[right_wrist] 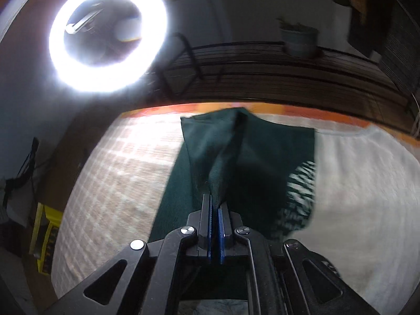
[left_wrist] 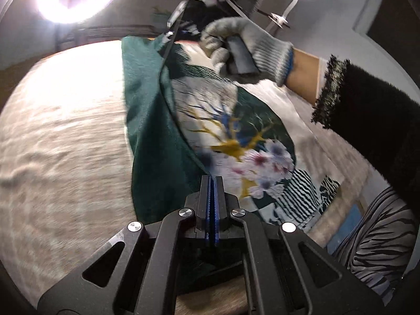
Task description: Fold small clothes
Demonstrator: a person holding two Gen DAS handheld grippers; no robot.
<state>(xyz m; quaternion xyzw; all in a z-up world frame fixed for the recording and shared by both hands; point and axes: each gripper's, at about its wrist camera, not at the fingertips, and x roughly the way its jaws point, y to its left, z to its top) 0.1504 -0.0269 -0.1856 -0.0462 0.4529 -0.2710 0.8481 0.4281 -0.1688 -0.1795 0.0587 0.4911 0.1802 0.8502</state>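
A small dark green garment (left_wrist: 155,141) with a printed panel of flowers, branches and stripes lies stretched over the pale textured tabletop (left_wrist: 60,136). My left gripper (left_wrist: 212,179) is shut on its near edge. In the left wrist view a gloved hand (left_wrist: 244,47) holds the right gripper (left_wrist: 169,32) at the garment's far end, its jaws closed on the cloth. In the right wrist view my right gripper (right_wrist: 214,199) is shut on a raised fold of the green garment (right_wrist: 244,157). The picture is blurred by motion.
A bright ring light (right_wrist: 107,36) stands beyond the table's far orange edge (right_wrist: 262,107). A dark railing and a potted plant (right_wrist: 299,36) are behind it. A yellow crate (right_wrist: 46,241) sits on the floor at left. A black sleeve (left_wrist: 372,120) crosses the right side.
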